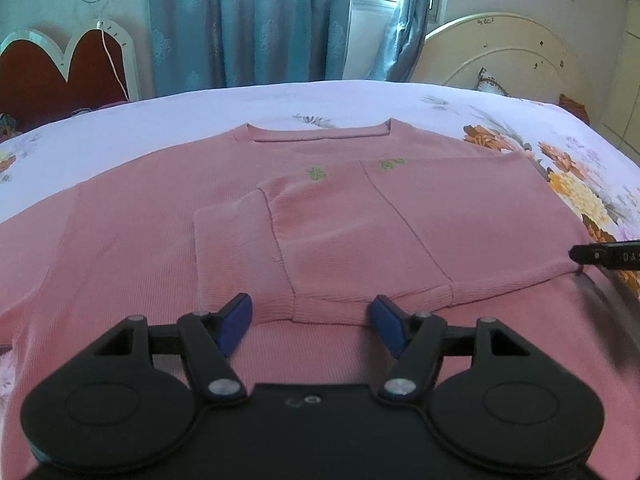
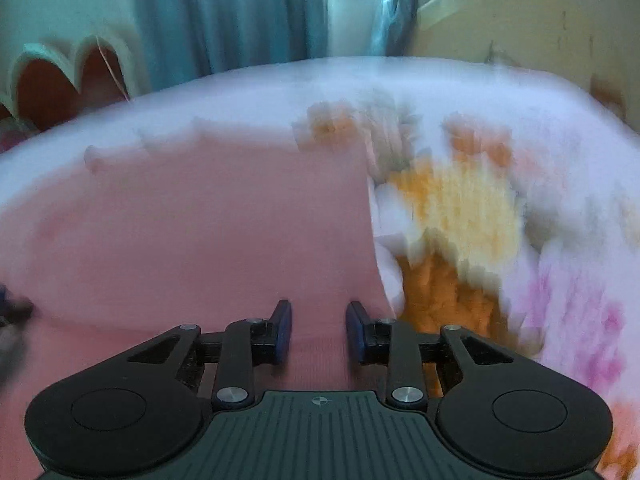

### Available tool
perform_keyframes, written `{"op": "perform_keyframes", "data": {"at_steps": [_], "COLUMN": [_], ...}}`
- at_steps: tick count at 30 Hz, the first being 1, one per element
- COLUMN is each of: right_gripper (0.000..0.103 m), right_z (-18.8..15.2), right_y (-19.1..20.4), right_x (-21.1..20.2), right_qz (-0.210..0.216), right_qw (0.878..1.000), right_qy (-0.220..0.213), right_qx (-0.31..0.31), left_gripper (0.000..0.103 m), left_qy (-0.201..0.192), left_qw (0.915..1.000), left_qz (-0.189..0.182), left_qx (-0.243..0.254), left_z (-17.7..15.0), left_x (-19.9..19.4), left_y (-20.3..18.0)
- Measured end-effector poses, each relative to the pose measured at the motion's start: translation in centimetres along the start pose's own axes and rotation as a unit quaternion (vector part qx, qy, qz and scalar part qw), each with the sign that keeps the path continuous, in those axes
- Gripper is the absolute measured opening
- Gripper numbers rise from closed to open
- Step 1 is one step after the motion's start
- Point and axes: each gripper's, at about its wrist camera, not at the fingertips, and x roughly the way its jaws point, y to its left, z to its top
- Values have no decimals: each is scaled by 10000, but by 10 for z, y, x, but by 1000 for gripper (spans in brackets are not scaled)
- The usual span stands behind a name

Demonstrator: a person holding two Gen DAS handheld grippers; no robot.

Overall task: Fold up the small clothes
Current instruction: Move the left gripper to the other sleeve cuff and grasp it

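A pink ribbed sweater [image 1: 160, 232] lies flat on the bed, neckline at the far side. Its right side and sleeve [image 1: 340, 240] are folded over the middle, cuff pointing left. My left gripper [image 1: 310, 320] is open and empty, its blue pads just at the near edge of the folded part. My right gripper [image 2: 318, 330] is open, low over the sweater's right edge [image 2: 240, 232]; that view is motion-blurred. One right finger [image 1: 604, 256] shows at the right edge of the left wrist view.
The bed has a pale lilac sheet [image 1: 200, 112] with orange and yellow flowers [image 1: 576, 196] to the right. A cream headboard [image 1: 500, 52] stands at the far right, teal curtains [image 1: 248, 20] behind, a red heart-shaped headboard [image 1: 60, 68] far left.
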Motion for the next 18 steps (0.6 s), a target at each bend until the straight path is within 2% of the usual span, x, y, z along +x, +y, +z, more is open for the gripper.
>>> {"op": "perform_keyframes", "data": {"at_steps": [4, 6, 8, 11, 12, 13, 14, 15, 17, 18], "right_gripper": [30, 30, 30, 31, 37, 72, 88, 92, 91, 87], "right_z": [2, -3, -1, 3, 2, 3, 4, 5, 8, 9], "right_y": [6, 8, 10, 10, 12, 14, 16, 20, 33, 42], "right_x": [-15, 2, -1, -13, -18, -21, -24, -28, -30, -29], "right_qz": [16, -28, -79, 11, -22, -45, -17, 128, 311, 381], "right_qw": [9991, 9999, 9998, 9997, 9995, 9991, 9983, 9975, 9972, 9969], "right_qy": [-411, 120, 83, -230, -318, -419, -568, -690, -679, -682], "right_qx": [-26, -97, -166, 36, 54, 83, 100, 81, 0, -75], "left_gripper": [67, 67, 67, 68, 68, 69, 70, 70, 71, 71], "left_qy": [-3, 6, 36, -3, -133, -208, -208, -200, -185, -189], "left_qw": [10000, 10000, 10000, 9996, 9991, 9983, 9975, 9963, 9927, 9905], "left_qz": [1, 8, -20, 90, 187, 319, 427, 554, 846, 997], "left_qx": [-33, -15, -36, -272, -348, -436, -523, -626, -840, -933], "left_z": [1, 1, 2, 7, 8, 8, 8, 7, 1, -3], "left_x": [2, 2, 1, -12, -21, -28, -34, -39, -51, -57], "left_y": [0, -1, 0, 11, 17, 25, 34, 45, 70, 84]}}
